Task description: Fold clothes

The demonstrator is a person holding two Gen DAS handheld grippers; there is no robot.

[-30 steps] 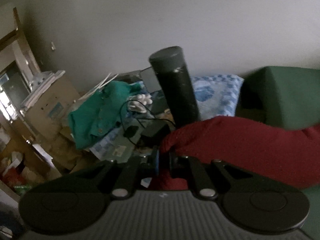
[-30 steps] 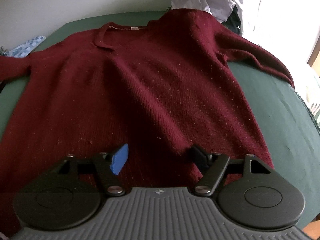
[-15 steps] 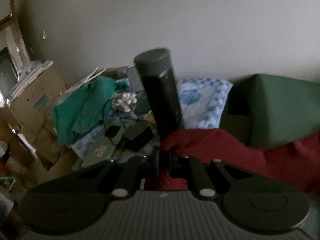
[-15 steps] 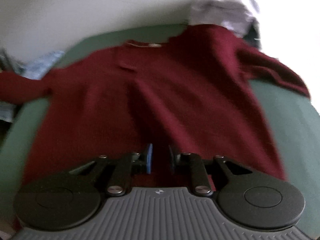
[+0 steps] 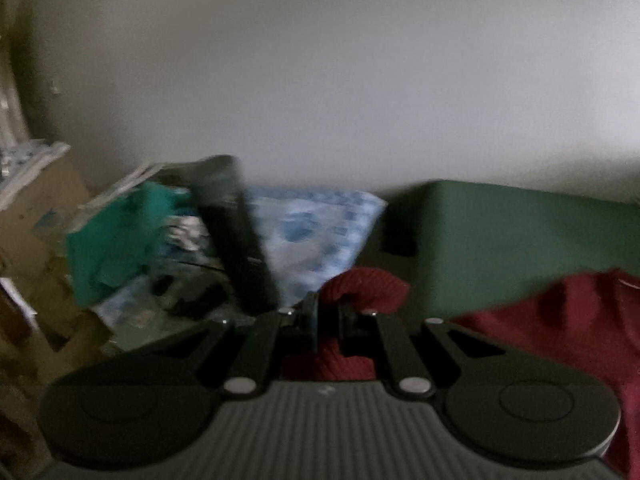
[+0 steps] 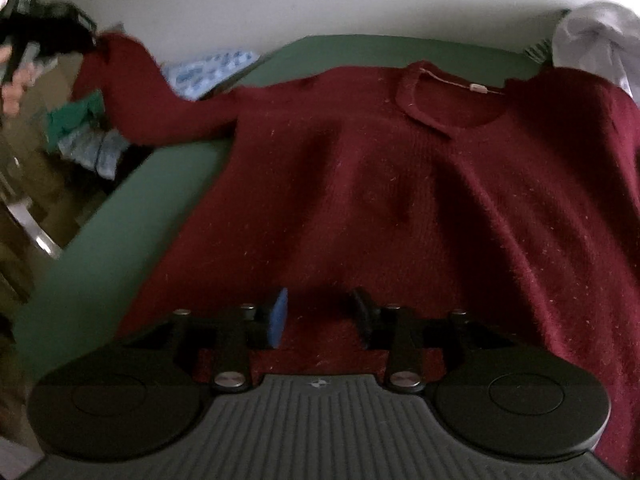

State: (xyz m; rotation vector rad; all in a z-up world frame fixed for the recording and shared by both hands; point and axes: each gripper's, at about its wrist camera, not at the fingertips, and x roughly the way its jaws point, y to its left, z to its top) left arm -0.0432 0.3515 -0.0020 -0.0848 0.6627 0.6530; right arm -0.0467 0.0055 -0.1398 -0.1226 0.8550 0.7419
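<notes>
A dark red sweater point(image 6: 400, 200) lies spread, collar away from me, on a green-covered surface point(image 6: 120, 232). My right gripper point(image 6: 320, 312) hovers low over its near hem. Its jaws are opening, the fabric lies under and between them, and the pads do not press on it. My left gripper point(image 5: 326, 312) is shut on the cuff of the sweater's left sleeve point(image 5: 364, 284). In the right wrist view that sleeve point(image 6: 132, 92) stretches up off the surface's left edge to the left gripper point(image 6: 48, 40), which a person's hand point(image 6: 14, 84) holds.
A crumpled white cloth point(image 6: 592, 40) sits at the far right corner. Left of the green surface point(image 5: 500, 232) lie a blue patterned cloth point(image 5: 312, 232), a dark upright cylinder point(image 5: 236, 232), a teal garment point(image 5: 108, 248) and cardboard boxes point(image 5: 36, 208). A pale wall stands behind.
My left gripper has carried the sleeve cuff up and toward the green surface. My right gripper closed from wide to narrow, then parted again, and its view swung left.
</notes>
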